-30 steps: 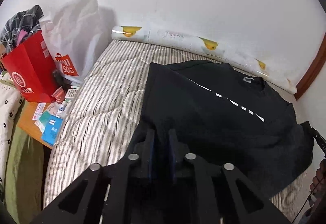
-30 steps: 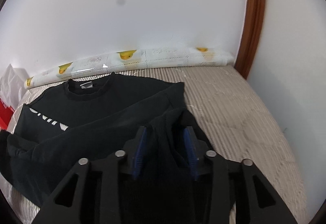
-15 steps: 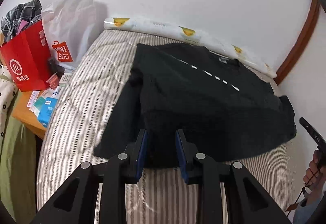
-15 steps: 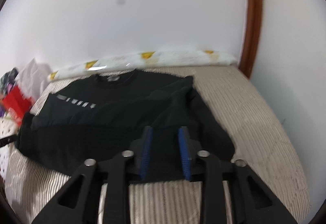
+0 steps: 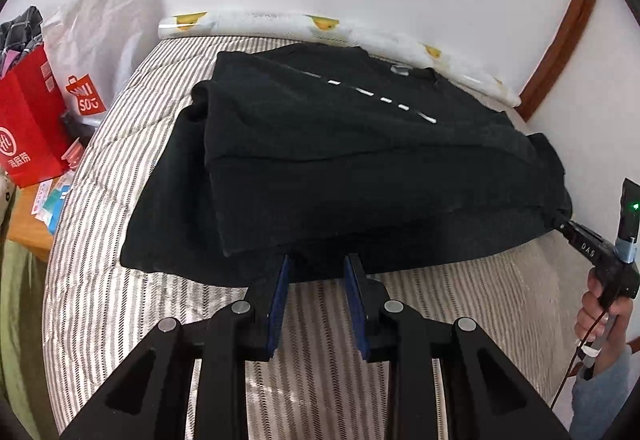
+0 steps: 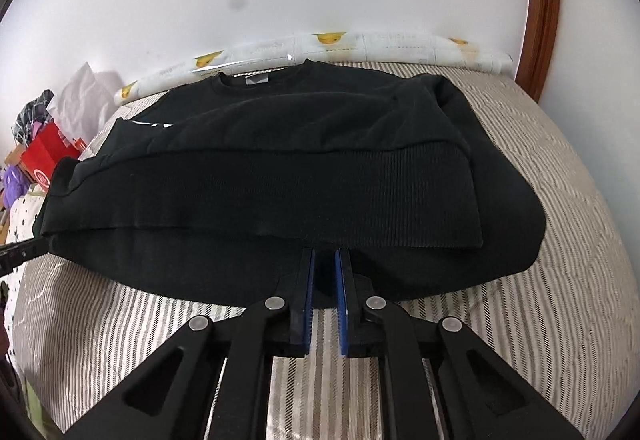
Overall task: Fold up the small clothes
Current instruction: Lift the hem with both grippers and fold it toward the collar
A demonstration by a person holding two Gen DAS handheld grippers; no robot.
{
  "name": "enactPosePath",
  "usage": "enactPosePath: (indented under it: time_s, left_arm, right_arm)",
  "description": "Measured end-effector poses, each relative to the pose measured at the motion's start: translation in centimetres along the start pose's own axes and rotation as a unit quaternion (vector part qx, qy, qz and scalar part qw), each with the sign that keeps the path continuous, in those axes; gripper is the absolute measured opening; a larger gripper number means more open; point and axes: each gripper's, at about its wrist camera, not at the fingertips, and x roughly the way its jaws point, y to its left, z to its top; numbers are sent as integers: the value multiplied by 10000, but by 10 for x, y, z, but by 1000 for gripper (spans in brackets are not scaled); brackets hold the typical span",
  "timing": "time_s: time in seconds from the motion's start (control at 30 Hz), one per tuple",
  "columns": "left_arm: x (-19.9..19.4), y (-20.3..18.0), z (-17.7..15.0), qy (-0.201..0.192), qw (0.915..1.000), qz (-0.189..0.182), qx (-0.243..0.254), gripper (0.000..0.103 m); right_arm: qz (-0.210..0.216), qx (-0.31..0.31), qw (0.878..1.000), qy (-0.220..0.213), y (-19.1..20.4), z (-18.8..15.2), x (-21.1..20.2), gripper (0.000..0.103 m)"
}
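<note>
A black sweatshirt [image 5: 340, 160] with a white dashed chest print lies spread on the striped bed [image 5: 120, 300], collar toward the wall, sleeves folded in over the body. It also shows in the right wrist view [image 6: 280, 168]. My left gripper [image 5: 316, 264] is open, its blue pads just at the near hem, holding nothing. My right gripper [image 6: 325, 260] has its jaws close together at the near hem, with a narrow gap; whether cloth is pinched I cannot tell. The right gripper also shows in the left wrist view [image 5: 560, 226] at the sweatshirt's right corner.
A rolled duck-print cover [image 5: 320, 26] lies along the wall. A red paper bag [image 5: 28, 120] and a white shopping bag [image 5: 96, 48] stand left of the bed on a small table with papers. A wooden door frame [image 6: 540, 0] rises at the right.
Both grippers pulled back toward the near edge of the bed. The sweatshirt now lies flatter and wider. The left jaws opened off the cloth; the right jaws narrowed.
</note>
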Motion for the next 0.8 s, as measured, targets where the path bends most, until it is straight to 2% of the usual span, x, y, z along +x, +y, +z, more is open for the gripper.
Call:
enactPosePath:
  time_s: [0.23, 0.4, 0.5, 0.57, 0.67, 0.8]
  left_arm:
    - [11, 11, 1, 90, 9997, 92, -186, 27]
    - [21, 7, 7, 81, 9997, 214, -107, 26]
    - [24, 4, 15, 5, 9998, 187, 8, 19]
    - [24, 3, 21, -92, 9998, 154, 25, 9]
    - [25, 1, 34, -264, 9992, 285, 71, 8]
    - [37, 8, 55, -352, 9989, 281, -92, 7]
  right_arm:
    - [1, 166, 9998, 71, -7, 5, 15, 6]
    - [-92, 130, 9999, 49, -5, 9, 19, 6]
    - [-99, 151, 9998, 7, -6, 14, 21, 6]
    - [-85, 191, 9998, -23, -8, 18, 23, 6]
    - [-90, 219, 9997, -31, -11, 29, 27, 6]
    - [-142, 188, 9997, -102, -12, 48, 36, 6]
